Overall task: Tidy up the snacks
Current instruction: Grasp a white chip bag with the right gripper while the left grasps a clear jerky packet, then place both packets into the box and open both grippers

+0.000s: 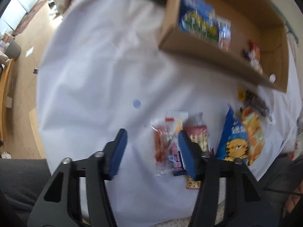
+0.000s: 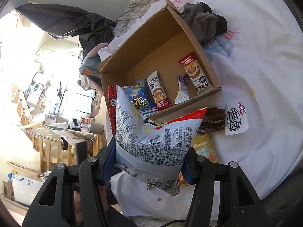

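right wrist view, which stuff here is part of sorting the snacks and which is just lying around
Part of the job:
- cardboard box
- white chip bag in the right gripper
- rice cake packets in the box
- brown snack

Lying about:
- grey clothes
- black bag

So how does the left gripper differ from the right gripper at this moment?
The left gripper stands open with nothing between its pads, while the right gripper is shut on a puffy white snack bag. The left gripper hangs over loose snack packets on the white sheet; the right gripper points towards the cardboard box. Both have black arms and blue pads.
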Motion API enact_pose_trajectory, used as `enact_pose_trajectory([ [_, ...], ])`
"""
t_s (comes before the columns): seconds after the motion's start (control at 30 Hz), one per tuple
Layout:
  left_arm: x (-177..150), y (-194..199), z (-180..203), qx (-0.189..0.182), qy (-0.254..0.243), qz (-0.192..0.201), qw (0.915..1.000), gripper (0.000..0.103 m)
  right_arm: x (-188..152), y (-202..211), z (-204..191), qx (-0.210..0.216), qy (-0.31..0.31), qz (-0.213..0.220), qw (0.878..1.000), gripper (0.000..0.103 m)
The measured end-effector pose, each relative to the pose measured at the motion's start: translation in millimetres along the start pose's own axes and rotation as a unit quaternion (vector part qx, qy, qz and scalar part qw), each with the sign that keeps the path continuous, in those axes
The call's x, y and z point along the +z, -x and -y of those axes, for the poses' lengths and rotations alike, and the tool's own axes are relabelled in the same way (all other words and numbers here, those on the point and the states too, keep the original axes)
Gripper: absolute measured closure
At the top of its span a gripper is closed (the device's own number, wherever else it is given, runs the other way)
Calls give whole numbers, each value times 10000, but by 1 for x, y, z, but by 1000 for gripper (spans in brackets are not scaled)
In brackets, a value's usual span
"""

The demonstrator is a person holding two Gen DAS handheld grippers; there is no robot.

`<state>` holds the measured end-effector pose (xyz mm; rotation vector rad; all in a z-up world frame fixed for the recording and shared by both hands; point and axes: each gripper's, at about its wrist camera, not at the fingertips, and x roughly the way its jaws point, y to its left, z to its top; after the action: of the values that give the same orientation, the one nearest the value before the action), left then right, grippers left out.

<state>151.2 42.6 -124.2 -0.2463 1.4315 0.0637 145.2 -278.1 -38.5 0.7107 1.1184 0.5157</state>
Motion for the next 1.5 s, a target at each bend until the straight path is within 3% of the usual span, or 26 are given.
enact_pose_trajectory([
  [0.07, -1, -9, 3, 105, -22, -104, 9999, 60, 0, -1, 1, 5, -18, -4, 10000, 44],
  [0.2, -3, -22, 4, 43, 27, -388, 9992, 84, 1, -2, 6, 15, -68, -36, 10000, 44],
  [0.27, -5, -23, 4, 102, 17, -381, 9992, 89, 2, -2, 7, 18, -99, -35, 9999, 44],
  [0.37, -4, -8, 7, 431, -96, -14, 9990, 89, 3, -2, 9, 49, -140, -16, 9999, 44],
  [0.53, -2, 34, 9, 423, -114, 705, 9965, 89, 7, 3, 3, 97, -55, 25, 9999, 44],
  [0.73, 19, 90, 17, 112, -137, 1519, 9882, 89, 31, 12, -9, 84, 76, 387, 9992, 44],
  [0.9, 51, 117, 37, -121, -429, 1967, 9794, 89, 62, 7, -14, -7, 136, 572, 9983, 44],
  [1.17, 87, 113, 68, -210, -858, 2159, 9724, 89, 98, -25, -21, -390, 374, 564, 9969, 44],
  [1.43, 100, 80, 89, -213, -1189, 2161, 9689, 89, 97, -62, -21, -895, 822, 389, 9918, 44],
  [1.5, 102, 71, 89, -275, -1147, 2063, 9713, 89, 95, -69, -23, -1012, 972, 354, 9895, 44],
])
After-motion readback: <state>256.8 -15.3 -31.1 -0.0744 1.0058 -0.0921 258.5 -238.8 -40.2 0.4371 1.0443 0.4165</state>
